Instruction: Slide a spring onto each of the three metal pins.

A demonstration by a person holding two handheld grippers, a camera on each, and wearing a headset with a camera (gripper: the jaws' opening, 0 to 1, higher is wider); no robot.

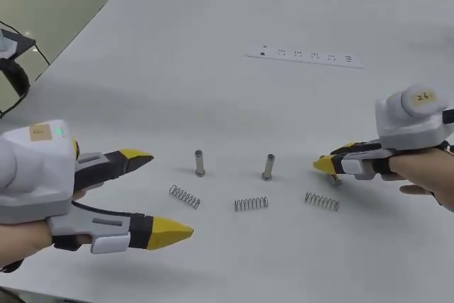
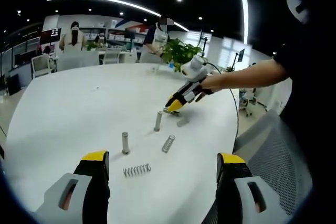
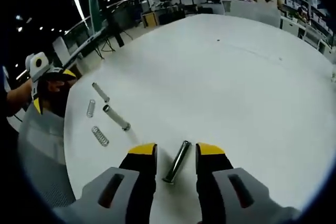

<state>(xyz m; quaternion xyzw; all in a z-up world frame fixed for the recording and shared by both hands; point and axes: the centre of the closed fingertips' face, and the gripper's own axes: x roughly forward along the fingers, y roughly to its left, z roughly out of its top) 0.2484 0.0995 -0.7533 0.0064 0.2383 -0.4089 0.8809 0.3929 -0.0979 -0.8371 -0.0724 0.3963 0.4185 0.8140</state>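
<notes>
In the head view, my left gripper (image 1: 154, 194) hangs over the table (image 1: 213, 90) with its fingers spread wide and nothing between them. Just ahead of the fingertips the first pin (image 1: 199, 163) stands upright, and the second pin (image 1: 268, 167) stands further on. Three springs lie flat in a row: the first spring (image 1: 184, 196) near the lower finger, then the second spring (image 1: 251, 204) and the third spring (image 1: 322, 201). My right gripper (image 1: 323, 165) has its tips just beyond the third spring.

In the left gripper view, the fingers are released. The first spring lies between them, closer to the left finger.

In the right gripper view, the third pin (image 3: 177, 162) stands between the two fingers with a narrow gap on each side. The fingers are released and not clenched on it.
</notes>
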